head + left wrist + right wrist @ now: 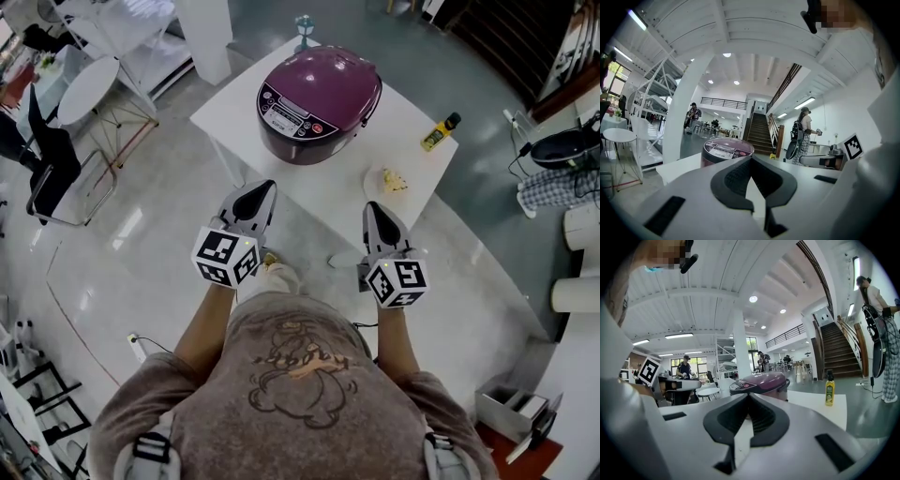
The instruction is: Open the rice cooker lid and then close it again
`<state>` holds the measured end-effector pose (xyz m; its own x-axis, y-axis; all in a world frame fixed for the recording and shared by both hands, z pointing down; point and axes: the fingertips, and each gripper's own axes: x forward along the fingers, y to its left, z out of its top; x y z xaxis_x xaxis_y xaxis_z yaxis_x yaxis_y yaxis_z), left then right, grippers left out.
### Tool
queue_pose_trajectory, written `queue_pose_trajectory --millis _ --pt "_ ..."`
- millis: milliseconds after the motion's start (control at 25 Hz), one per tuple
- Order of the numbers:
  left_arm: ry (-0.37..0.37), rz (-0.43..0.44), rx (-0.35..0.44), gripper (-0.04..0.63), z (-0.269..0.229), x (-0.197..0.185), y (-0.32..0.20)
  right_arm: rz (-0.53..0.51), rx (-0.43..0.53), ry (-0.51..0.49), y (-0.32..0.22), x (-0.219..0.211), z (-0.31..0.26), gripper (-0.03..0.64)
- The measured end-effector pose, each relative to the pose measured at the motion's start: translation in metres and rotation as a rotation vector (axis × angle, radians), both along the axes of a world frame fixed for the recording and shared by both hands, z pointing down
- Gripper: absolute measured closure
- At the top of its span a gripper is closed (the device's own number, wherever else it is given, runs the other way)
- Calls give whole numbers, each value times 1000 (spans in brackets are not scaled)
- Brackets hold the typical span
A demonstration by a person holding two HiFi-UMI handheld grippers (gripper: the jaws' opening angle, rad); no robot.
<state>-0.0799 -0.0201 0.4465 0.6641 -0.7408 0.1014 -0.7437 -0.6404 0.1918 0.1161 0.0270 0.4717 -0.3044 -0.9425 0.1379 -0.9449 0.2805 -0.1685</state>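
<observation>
A: What are the tools doing, nearest first?

B: Both are held low at the near edge of the white table. The left gripper has its 2 jaws pressed together with nothing between them. The right gripper is the same, closed and empty.

A: And where's the rice cooker?

B: The rice cooker sits on the table just past them, its lid down. From the left gripper it lies at 1 o'clock, from the right at 11 o'clock. Each gripper's own view shows it dead ahead over the closed tips.

A: Which hand is nearer?

B: The left, I'd judge. The control panel faces 7 o'clock, toward that gripper, so the hinge is probably on the far side at 1 o'clock, and the lid would swing up and away.

A: Anything in the way?

B: Not between the tips and the cooker. A small dish lies just ahead of the right gripper at 1 o'clock. A yellow bottle stands near the table's right edge at 3 o'clock from the cooker, well apart. A glass stands beyond the cooker at 12 o'clock, and a chair is off on the floor at 9 o'clock.
</observation>
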Motion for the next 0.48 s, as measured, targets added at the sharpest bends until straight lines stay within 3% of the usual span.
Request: queue_pose_trajectory --millis 480 --pt "11 -6 2 577 -3 4 2 -12 13 3 -4 -3 -5 617"
